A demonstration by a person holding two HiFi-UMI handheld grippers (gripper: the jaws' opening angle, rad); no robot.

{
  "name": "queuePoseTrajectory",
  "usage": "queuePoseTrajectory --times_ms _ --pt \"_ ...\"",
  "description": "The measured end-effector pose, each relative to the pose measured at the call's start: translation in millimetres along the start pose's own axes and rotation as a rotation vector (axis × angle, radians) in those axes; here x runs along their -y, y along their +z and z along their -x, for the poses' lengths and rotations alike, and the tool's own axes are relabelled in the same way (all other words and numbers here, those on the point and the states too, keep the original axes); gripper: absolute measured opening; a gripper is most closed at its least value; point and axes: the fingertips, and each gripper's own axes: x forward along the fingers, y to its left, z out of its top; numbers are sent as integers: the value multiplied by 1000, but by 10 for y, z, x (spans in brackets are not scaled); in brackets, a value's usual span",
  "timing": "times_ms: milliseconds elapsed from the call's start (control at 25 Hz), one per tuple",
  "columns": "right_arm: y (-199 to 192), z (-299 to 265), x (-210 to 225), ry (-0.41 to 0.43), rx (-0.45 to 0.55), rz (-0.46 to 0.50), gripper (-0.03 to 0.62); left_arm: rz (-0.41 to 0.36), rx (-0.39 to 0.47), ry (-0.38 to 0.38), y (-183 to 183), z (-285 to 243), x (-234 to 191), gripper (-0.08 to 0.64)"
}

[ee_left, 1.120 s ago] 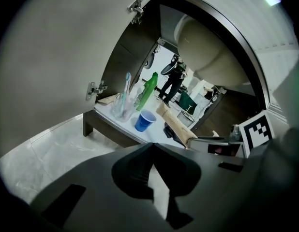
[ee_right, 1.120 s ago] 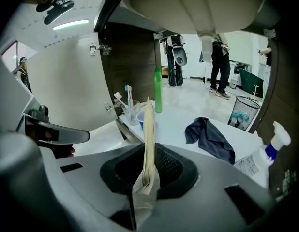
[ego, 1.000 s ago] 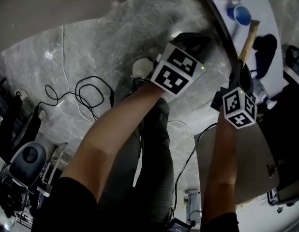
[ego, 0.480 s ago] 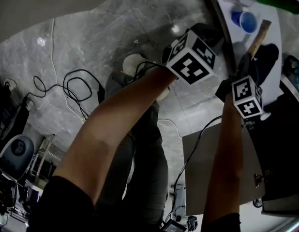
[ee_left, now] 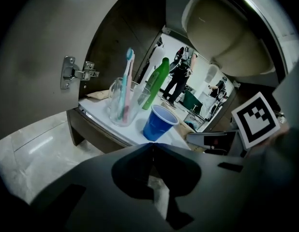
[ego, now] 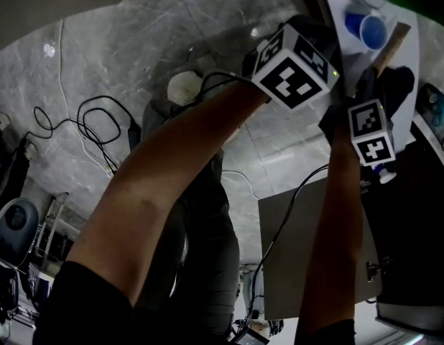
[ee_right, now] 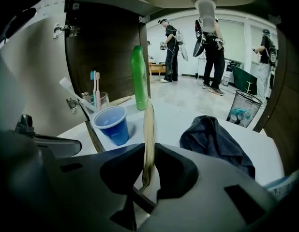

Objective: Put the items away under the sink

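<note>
Right gripper (ee_right: 148, 150) clamps a thin wooden stick (ee_right: 149, 120); left gripper (ee_left: 151, 147) has its jaws together, empty; only the right gripper view shows the dark cloth (ee_right: 215, 139), at three o'clock from the blue cup (ee_right: 112, 124).

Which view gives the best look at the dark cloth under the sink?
The right gripper view: the cloth lies crumpled, close and in clear view on the white shelf. The head view shows only a small, dim patch of it. The left gripper view does not show it.
</note>
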Motion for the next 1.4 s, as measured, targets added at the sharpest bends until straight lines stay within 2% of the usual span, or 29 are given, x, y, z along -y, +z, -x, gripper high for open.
queuePoseTrajectory --times_ms 280,520,560,600,640,720,1000,1160,1400 --pt "13 -149 16 -7 2 -26 71 21 3 -19 7 -58 -51 8" --pt "51 -230 117 -44 30 -43 71 63 20 4 104 -147 -96 8" --pt "52 -238 129 -52 37 -45 97 56 17 6 111 -161 -89 8" --pt "58 -240 137 -57 44 -43 171 51 9 2 102 -180 -73 9" --pt "69 -235 142 -61 51 -36 212 49 3 -8 90 -200 -51 9" --pt "94 -198 156 -75 68 -20 222 53 -2 -30 67 -210 -11 9" --pt "71 22 215 -131 99 -60 221 71 -4 -26 8 -109 -16 9" --pt "90 94 180 -139 109 -39 213 51 35 -31 121 -90 -1 8" --pt "128 178 155 -161 134 -14 102 17 60 -38 139 -60 68 8"
